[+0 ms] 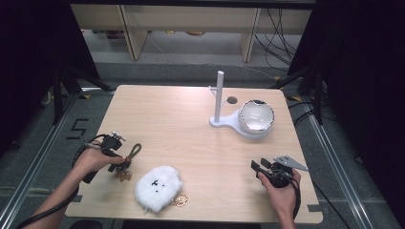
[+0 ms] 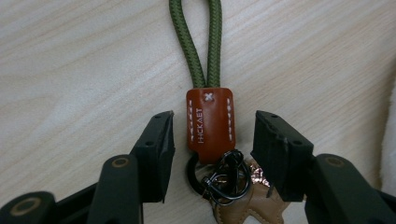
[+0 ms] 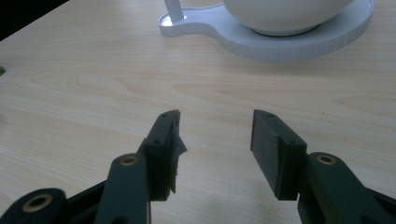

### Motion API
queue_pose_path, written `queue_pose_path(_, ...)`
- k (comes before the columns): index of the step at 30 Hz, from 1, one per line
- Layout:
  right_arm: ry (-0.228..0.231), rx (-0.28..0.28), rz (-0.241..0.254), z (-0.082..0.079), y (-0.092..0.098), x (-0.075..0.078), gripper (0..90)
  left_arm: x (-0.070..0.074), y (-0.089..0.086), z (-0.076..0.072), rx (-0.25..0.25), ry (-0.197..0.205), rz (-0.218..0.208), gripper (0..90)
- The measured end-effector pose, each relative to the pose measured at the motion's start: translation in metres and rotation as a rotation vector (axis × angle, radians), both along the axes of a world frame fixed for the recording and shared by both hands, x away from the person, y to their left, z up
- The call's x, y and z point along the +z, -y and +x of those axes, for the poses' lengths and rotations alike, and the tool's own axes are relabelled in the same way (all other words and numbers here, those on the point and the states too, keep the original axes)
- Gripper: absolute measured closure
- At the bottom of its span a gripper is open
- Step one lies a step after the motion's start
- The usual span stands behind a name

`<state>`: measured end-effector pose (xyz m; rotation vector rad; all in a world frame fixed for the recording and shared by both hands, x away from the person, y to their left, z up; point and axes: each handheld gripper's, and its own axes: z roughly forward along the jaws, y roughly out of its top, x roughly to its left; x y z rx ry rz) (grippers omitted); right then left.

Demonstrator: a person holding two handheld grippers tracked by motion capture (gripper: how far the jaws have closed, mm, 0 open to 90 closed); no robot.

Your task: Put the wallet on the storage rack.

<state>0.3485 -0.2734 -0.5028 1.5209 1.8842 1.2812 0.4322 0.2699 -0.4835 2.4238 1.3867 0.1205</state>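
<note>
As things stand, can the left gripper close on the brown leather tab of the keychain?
Probably yes. The left gripper has its jaws open on either side of the leather tab, with bare gaps to each pad and nothing between. The green cord loop lies ahead, clear of the jaws; the metal clasp sits beneath.

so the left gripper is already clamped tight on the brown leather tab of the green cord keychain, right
Not quite. The left gripper is around the brown leather tab of the green cord keychain, but not clamped: the left gripper view shows a gap between the tab and each jaw. The keychain lies on the table.
</note>
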Motion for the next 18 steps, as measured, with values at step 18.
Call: queue_pose_path(18,-0.007,0.016,0.016,0.000,-0.004,-0.002,52.4,-0.002,0.012,-0.002,-0.042,0.056,0.094,66.9)
